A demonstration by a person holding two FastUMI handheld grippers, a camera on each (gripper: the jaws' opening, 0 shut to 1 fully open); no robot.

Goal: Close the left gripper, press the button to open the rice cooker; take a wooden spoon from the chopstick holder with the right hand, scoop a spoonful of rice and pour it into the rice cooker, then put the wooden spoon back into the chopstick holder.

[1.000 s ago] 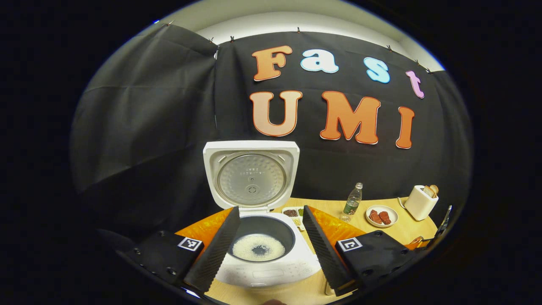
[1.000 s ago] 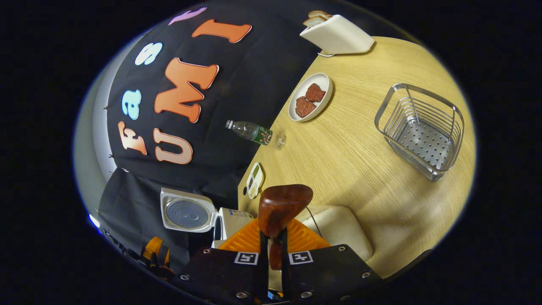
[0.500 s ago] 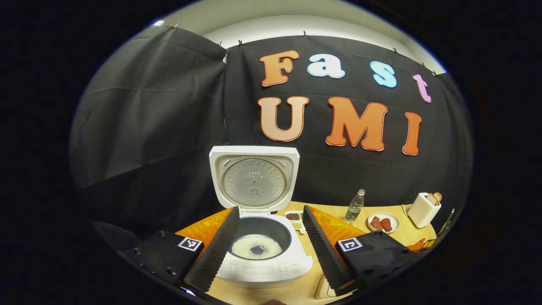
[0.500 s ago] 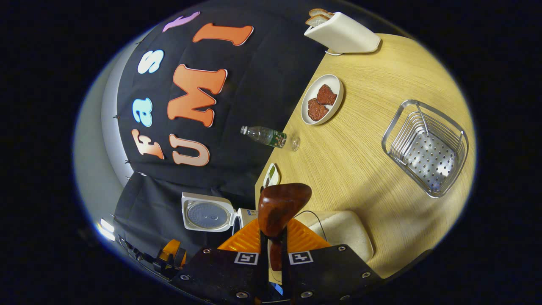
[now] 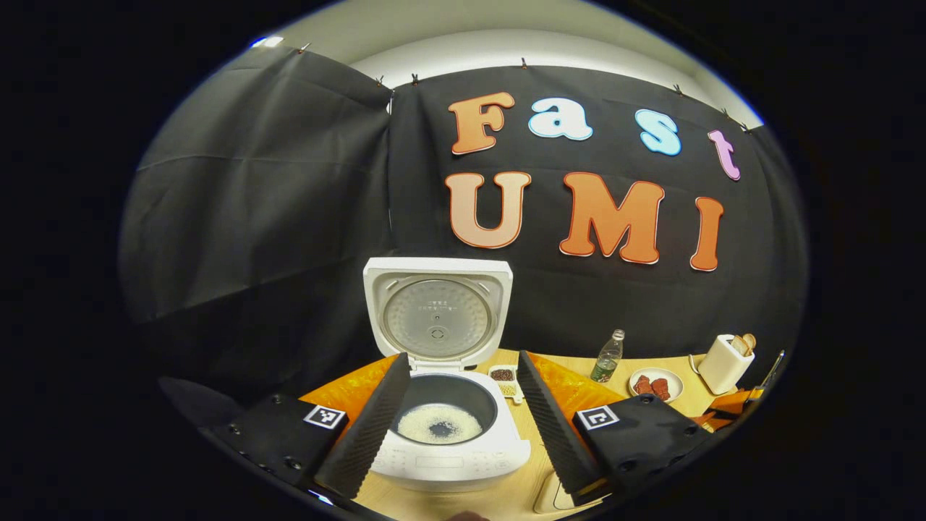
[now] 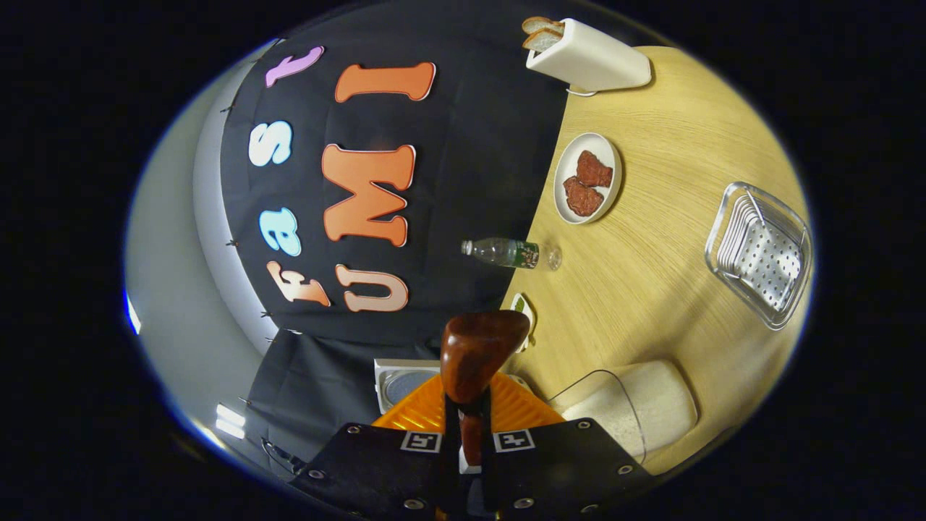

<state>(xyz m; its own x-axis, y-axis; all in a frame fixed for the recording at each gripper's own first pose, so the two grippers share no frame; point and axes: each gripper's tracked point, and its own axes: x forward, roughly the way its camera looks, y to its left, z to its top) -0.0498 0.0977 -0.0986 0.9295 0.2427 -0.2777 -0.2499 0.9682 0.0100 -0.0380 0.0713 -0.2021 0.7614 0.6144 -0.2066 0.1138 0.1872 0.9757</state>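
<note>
The white rice cooker (image 5: 448, 452) stands with its lid (image 5: 437, 318) upright, and a thin layer of rice (image 5: 440, 423) covers the bottom of its dark pot. My left gripper (image 5: 457, 427) hovers in front of the cooker, open, its fingers framing the pot. My right gripper (image 6: 470, 434) is shut on the handle of the wooden spoon (image 6: 481, 347); no rice shows on the spoon's bowl. This view is rolled sideways. The wire chopstick holder (image 6: 763, 253) stands at the far right on the table. A clear box of rice (image 6: 636, 405) lies just right of the gripper.
On the wooden table (image 6: 651, 289) are a plate of meat (image 6: 586, 177), a toaster with bread (image 6: 586, 54), a plastic bottle (image 6: 510, 253) and a small divided dish (image 5: 506, 380). The cooker's lid (image 6: 405, 380) peeks out behind the spoon.
My left gripper has drawn back from the cooker, which looks smaller. My right gripper has swung with the spoon, so the chopstick holder slid right and the cooker slipped behind the spoon.
</note>
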